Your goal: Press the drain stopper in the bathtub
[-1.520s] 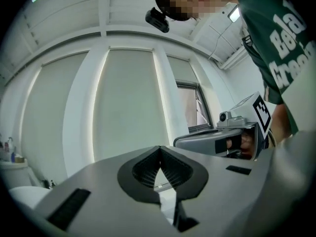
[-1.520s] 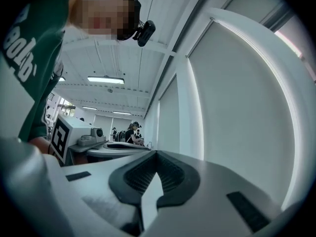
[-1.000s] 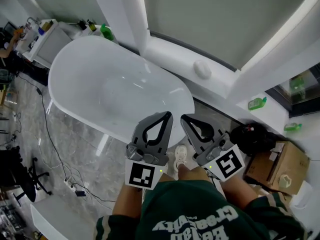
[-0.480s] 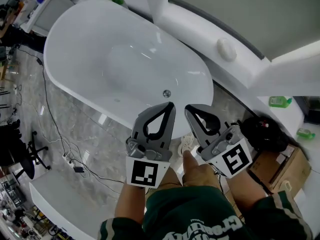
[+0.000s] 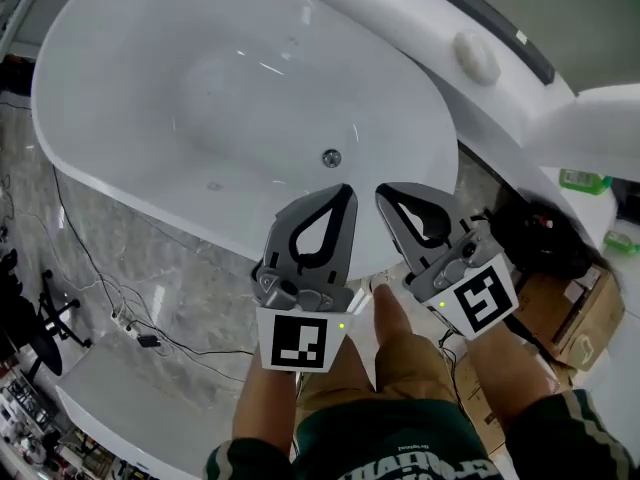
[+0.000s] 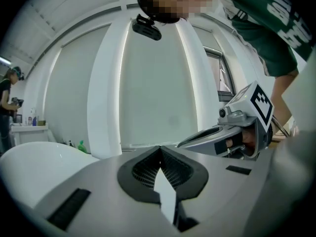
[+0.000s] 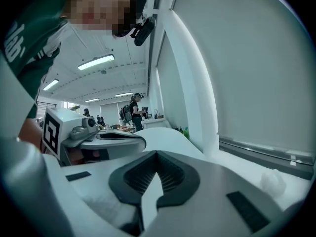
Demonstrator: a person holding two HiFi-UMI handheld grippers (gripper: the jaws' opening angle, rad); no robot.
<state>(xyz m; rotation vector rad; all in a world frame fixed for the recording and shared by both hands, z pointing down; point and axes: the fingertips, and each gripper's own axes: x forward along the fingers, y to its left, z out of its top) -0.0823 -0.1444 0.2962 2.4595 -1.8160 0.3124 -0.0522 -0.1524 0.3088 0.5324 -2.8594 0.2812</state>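
The white oval bathtub (image 5: pixel 120 58) fills the upper head view. Its round metal drain stopper (image 5: pixel 331 157) sits on the tub floor near the closer end. My left gripper (image 5: pixel 345 190) and right gripper (image 5: pixel 383 190) are held side by side over the tub's near rim, tips pointing at the tub, a short way short of the stopper. Both are shut with nothing between the jaws. In the left gripper view the pads meet at the tip (image 6: pixel 159 147); the right gripper view shows the same (image 7: pixel 157 153). Neither gripper view shows the stopper.
A white window ledge (image 5: pixel 400 8) runs behind the tub with a round white object (image 5: pixel 477 54) on it. A green bottle (image 5: pixel 585 179), a black bag (image 5: pixel 540 233) and a cardboard box (image 5: pixel 575 318) lie at the right. Cables (image 5: pixel 110 298) trail over the marble floor at the left.
The head view has swung down over the tub, and the drain stopper has come into sight. Both grippers stay shut and side by side, now over the tub's near rim.
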